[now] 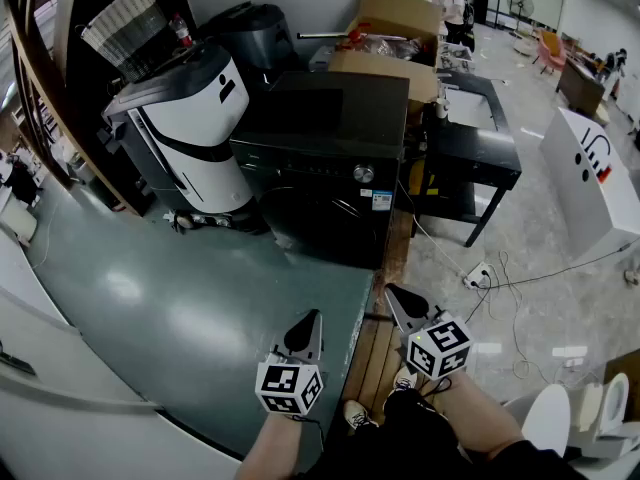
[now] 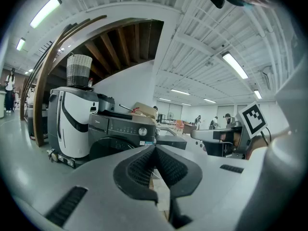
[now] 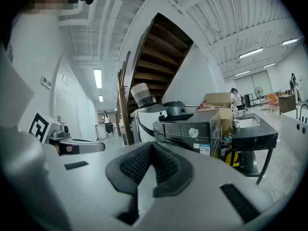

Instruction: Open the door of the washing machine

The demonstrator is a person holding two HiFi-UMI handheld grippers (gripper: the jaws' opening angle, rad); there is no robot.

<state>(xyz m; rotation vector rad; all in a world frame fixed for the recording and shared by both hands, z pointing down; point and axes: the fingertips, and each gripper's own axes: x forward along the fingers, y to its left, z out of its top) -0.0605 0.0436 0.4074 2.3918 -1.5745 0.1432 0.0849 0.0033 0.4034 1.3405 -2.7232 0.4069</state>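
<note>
- Left gripper (image 1: 311, 320) and right gripper (image 1: 396, 298) are side by side, jaws pressed together on nothing.
- Ahead of both tips, well apart from them, stands the dark washing machine (image 1: 335, 158), its round door (image 1: 318, 220) closed.
- Beyond the machine, a cardboard box (image 1: 385, 66) holds clutter, partly red.
- Farther left, a woven basket (image 1: 122, 26) tops a white unit (image 1: 195, 128); its contents are hidden.

Big open workshop/lab hall w/ ceiling strip lights (image 2: 45, 11), stacked cardboard boxes (image 1: 395, 13), bare wooden stairs (image 3: 163, 47)
</note>
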